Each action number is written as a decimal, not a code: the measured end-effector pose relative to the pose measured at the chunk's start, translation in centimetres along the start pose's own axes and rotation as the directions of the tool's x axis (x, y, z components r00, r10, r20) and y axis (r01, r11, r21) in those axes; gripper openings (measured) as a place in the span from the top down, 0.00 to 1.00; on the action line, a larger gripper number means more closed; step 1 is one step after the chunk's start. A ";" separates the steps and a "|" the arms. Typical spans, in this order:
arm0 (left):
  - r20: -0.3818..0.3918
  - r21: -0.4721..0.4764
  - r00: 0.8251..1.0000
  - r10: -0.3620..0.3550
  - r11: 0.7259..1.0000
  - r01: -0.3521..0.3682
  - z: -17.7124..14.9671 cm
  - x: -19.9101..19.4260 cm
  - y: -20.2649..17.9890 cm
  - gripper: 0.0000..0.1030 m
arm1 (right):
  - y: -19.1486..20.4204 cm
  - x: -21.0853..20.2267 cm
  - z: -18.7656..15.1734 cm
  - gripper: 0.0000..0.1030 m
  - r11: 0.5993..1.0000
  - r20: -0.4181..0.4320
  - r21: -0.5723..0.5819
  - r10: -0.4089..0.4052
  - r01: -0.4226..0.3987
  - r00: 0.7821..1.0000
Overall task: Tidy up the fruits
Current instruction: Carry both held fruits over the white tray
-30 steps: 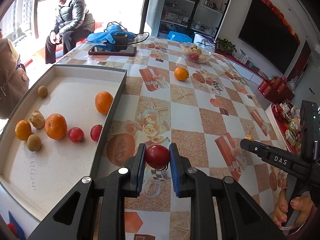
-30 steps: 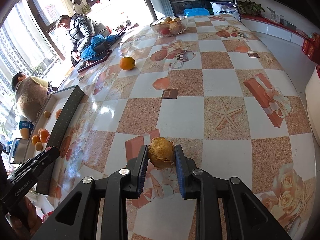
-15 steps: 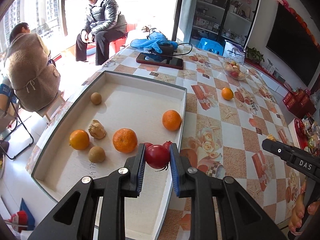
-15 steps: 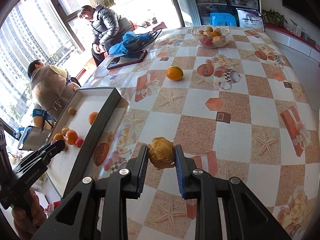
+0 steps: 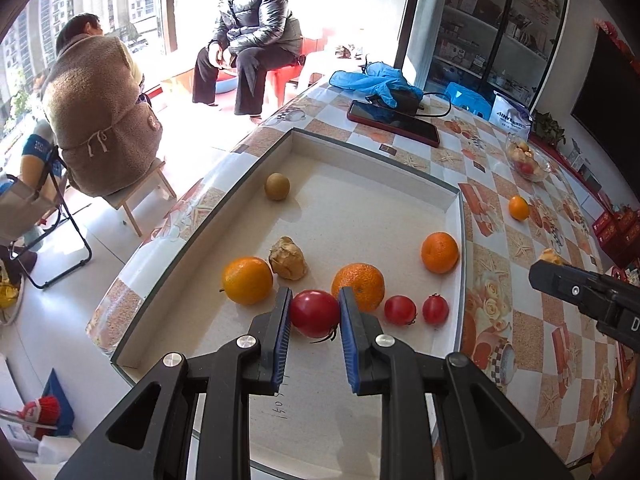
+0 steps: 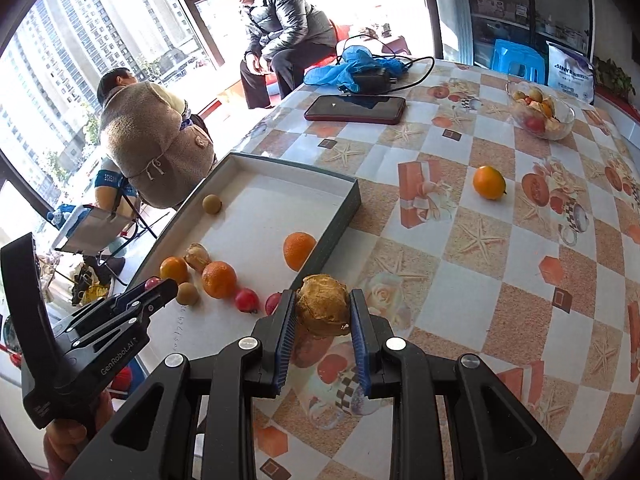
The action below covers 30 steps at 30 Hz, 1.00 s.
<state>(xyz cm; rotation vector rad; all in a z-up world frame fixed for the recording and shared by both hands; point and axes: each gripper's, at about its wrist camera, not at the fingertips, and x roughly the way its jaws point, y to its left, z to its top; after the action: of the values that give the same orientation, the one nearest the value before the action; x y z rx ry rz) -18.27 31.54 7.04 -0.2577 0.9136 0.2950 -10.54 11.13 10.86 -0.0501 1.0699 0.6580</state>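
While both tools are loaded, the coming move is judged to turn on where each carried fruit lies relative to the shallow white cardboard tray (image 5: 400,168). Taken from the left, the left gripper (image 5: 314,312) is seen with its blue-padded jaws closed to the width of a round, glossy red tomato-like fruit (image 5: 315,313), which is clasped at the fingertips in the lower centre of the left wrist view. This fruit is held over the tray's white floor, inside its near rim; whether it touches the floor cannot be told. Just beyond it in the frame lie a large orange (image 5: 358,286) and, to the right, two smaller red fruits (image 5: 400,310), so a release here would place it in line with its like.

Further right, the right gripper (image 6: 323,310) is seen narrowed on a wrinkled, brownish-yellow lumpy fruit (image 6: 322,304), gripped from both sides in the lower centre of the right wrist view. This fruit is held beside the tray's dark right-hand wall (image 6: 340,220), over the patterned checked tablecloth (image 6: 500,300), not yet over the tray. The tray lies to the left of it, so a leftward carry over the wall is judged necessary. A matching wrinkled fruit (image 6: 197,256) rests at centre left, between oranges.

One loose orange (image 6: 489,182) remains on the cloth at upper right.
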 end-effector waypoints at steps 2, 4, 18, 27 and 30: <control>-0.004 -0.003 1.000 0.001 1.000 -0.002 0.1 0.3 0.3 0.75 | 1.2 0.7 0.7 0.73 1.000 -0.008 -0.021 0.009 -0.009 1.000; -0.008 -0.002 1.000 0.004 1.000 -0.004 0.1 0.6 0.4 0.75 | 2.3 1.4 1.3 0.73 0.999 -0.018 -0.037 0.019 -0.020 1.000; -0.034 0.009 0.999 0.025 1.000 -0.025 0.5 2.4 0.8 0.75 | 7.0 4.6 4.4 0.73 0.990 -0.088 -0.133 0.039 -0.051 0.995; -0.044 0.035 0.998 0.045 0.998 -0.044 0.6 3.2 0.3 0.75 | 6.5 6.6 3.6 0.73 0.990 -0.143 -0.135 0.019 -0.038 0.990; -0.048 0.042 0.998 0.050 0.998 -0.048 0.5 3.4 0.2 0.75 | 6.2 7.0 3.5 0.73 0.991 -0.152 -0.130 0.016 -0.036 0.988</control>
<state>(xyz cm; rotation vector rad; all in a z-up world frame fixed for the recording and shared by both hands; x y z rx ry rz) -15.97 32.34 4.59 -0.2058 0.9744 0.3161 -8.83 20.68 8.51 -0.2042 1.1721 0.7574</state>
